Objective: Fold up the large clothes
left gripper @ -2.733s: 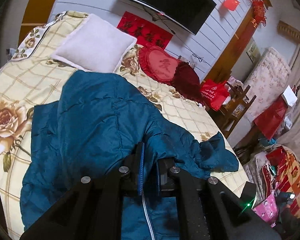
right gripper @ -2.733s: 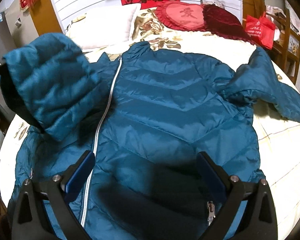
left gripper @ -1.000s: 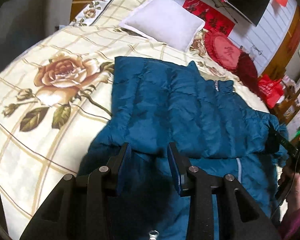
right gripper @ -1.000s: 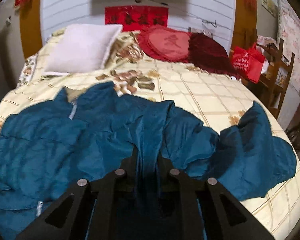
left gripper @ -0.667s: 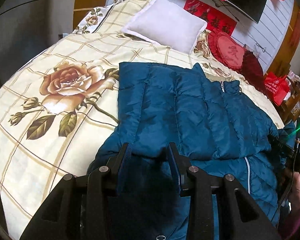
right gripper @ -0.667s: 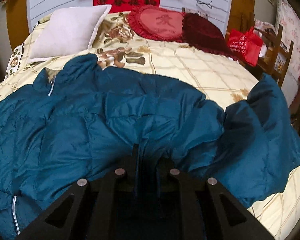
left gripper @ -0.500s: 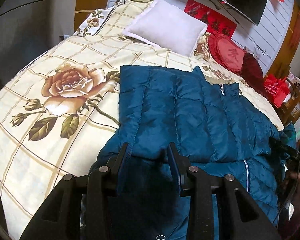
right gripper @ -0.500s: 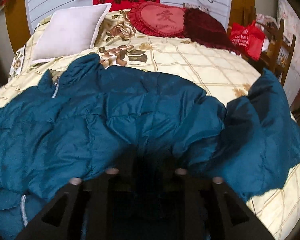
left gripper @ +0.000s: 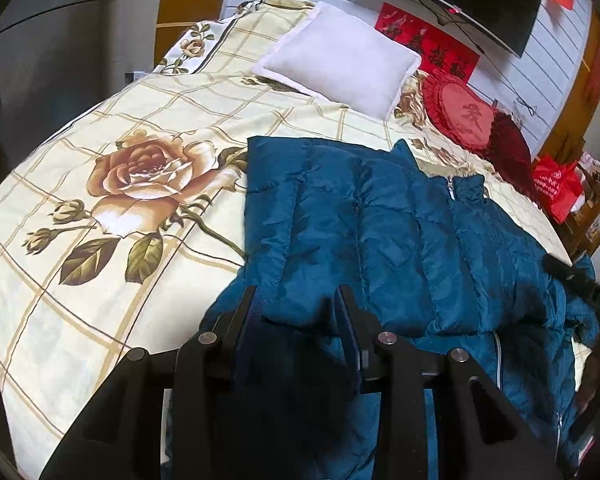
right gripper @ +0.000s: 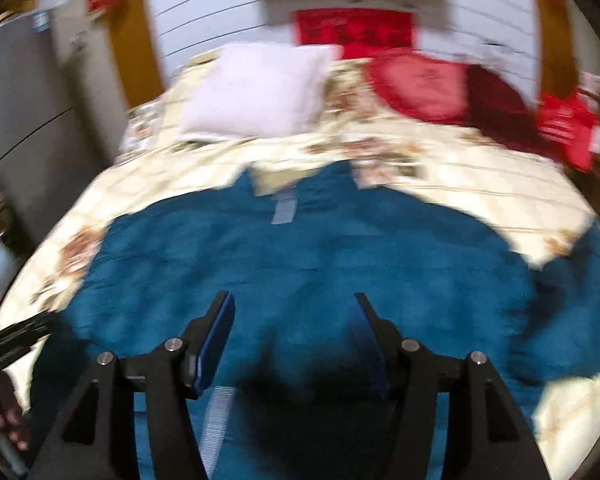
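We see the blue jacket spread on the bed, filling center and lower right. Our left tongs hover spread over a folded sleeve edge, not pinching. Our right tongs, blurry view, have just been opening, jaws apart above fabric, nothing gripped. Bare bedspread lies left; white pillow upper center.

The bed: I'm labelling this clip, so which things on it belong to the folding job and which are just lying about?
Belongs to the job:
- blue puffer jacket
- left gripper
- right gripper

Just lying about:
- white pillow
- red heart cushion
- dark red cushion
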The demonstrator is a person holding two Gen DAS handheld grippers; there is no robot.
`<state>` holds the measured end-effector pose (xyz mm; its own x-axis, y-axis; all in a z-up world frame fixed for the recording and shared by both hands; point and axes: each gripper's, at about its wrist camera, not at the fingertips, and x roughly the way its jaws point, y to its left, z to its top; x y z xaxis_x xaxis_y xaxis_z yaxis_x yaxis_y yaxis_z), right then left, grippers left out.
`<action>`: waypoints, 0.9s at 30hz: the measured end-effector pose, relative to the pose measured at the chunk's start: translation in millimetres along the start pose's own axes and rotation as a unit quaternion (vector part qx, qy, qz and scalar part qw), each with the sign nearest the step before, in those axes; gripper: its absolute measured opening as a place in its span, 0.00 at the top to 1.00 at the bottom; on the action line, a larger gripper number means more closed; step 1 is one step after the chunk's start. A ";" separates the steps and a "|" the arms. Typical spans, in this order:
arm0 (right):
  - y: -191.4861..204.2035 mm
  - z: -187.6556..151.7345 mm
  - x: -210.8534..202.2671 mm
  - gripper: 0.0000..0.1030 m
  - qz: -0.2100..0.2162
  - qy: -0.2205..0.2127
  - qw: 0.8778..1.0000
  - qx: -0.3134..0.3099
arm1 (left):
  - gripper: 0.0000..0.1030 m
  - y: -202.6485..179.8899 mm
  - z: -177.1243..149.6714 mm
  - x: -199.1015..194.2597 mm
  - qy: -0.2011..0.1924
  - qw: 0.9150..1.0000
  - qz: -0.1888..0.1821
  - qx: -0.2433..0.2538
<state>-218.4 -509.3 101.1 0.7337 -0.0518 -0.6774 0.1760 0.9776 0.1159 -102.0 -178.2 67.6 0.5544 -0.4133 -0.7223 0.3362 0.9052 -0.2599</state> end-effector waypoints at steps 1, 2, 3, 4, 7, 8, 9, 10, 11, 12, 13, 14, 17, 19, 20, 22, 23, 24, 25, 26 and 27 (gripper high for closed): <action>12.5 1.2 7.6 0.39 0.012 0.006 1.000 -0.010 | 0.33 2.3 0.9 1.3 0.001 1.000 0.000 -0.003; 25.0 1.9 15.2 0.39 0.019 0.012 1.000 -0.022 | 0.33 4.2 1.7 2.7 0.002 1.000 0.002 -0.005; 36.8 2.1 24.1 0.40 0.022 0.017 0.999 -0.035 | 0.33 5.9 2.2 4.3 0.004 1.000 0.005 -0.006; 47.6 1.7 33.1 0.40 0.023 0.023 0.998 -0.047 | 0.33 8.5 2.9 7.2 0.008 1.000 0.011 -0.008; 64.3 -0.9 61.1 0.40 0.024 0.044 0.997 -0.057 | 0.33 16.5 3.7 15.1 0.020 0.999 0.027 -0.018; 65.3 -3.1 66.7 0.40 0.025 0.050 0.997 -0.054 | 0.33 20.0 4.1 16.9 0.023 0.999 0.029 -0.026; 65.9 -5.4 79.7 0.40 0.027 0.065 0.996 -0.047 | 0.33 24.1 4.5 18.1 0.027 0.999 0.028 -0.036; 65.9 -9.0 90.8 0.39 0.023 0.078 0.996 -0.044 | 0.33 27.3 4.8 18.4 0.029 0.998 0.026 -0.042; 65.5 -12.5 100.0 0.39 0.018 0.085 0.995 -0.045 | 0.33 30.2 5.6 18.9 0.031 0.998 0.024 -0.049; 67.1 -15.8 103.7 0.37 0.017 0.084 0.995 -0.050 | 0.33 31.8 6.0 18.9 0.033 0.998 0.023 -0.054; 68.6 -16.2 106.4 0.37 0.013 0.080 0.995 -0.059 | 0.33 34.5 6.4 18.7 0.033 0.997 0.023 -0.059; 69.2 -15.3 106.3 0.36 0.011 0.083 0.995 -0.061 | 0.33 35.6 6.5 18.3 0.032 0.997 0.022 -0.062; 66.2 -12.9 98.5 0.36 0.016 0.095 0.994 -0.057 | 0.33 35.0 7.1 15.5 0.027 0.997 0.025 -0.062; 64.2 -12.9 87.0 0.36 0.022 0.089 0.995 -0.051 | 0.33 31.2 7.3 12.2 0.020 0.998 0.024 -0.056; 62.2 -13.3 79.0 0.36 0.025 0.081 0.995 -0.050 | 0.33 28.8 7.8 9.8 0.015 0.998 0.024 -0.051; 59.5 -16.1 67.9 0.36 0.023 0.072 0.996 -0.052 | 0.33 23.4 8.6 4.4 0.003 0.999 0.023 -0.042; 58.3 -17.9 64.7 0.36 0.021 0.070 0.996 -0.053 | 0.33 20.8 8.9 2.3 -0.001 0.999 0.022 -0.038; 55.5 -18.0 61.4 0.36 0.019 0.070 0.996 -0.052 | 0.33 18.3 9.5 0.5 -0.004 0.999 0.019 -0.035; 55.5 -19.8 58.4 0.36 0.018 0.071 0.996 -0.052 | 0.33 16.7 9.9 -0.5 -0.005 0.999 0.014 -0.035; 54.9 -18.7 57.0 0.36 0.017 0.072 0.996 -0.054 | 0.33 15.5 10.1 -0.8 -0.005 0.999 0.009 -0.035; 55.5 -16.8 56.3 0.36 0.015 0.070 0.996 -0.057 | 0.33 14.8 10.6 -0.5 -0.004 0.999 0.005 -0.036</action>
<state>-178.3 -454.6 57.3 0.6375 -0.0019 -0.7705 0.0749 0.9954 0.0596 -89.3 -165.6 70.9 0.5641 -0.4043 -0.7200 0.2748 0.9142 -0.2980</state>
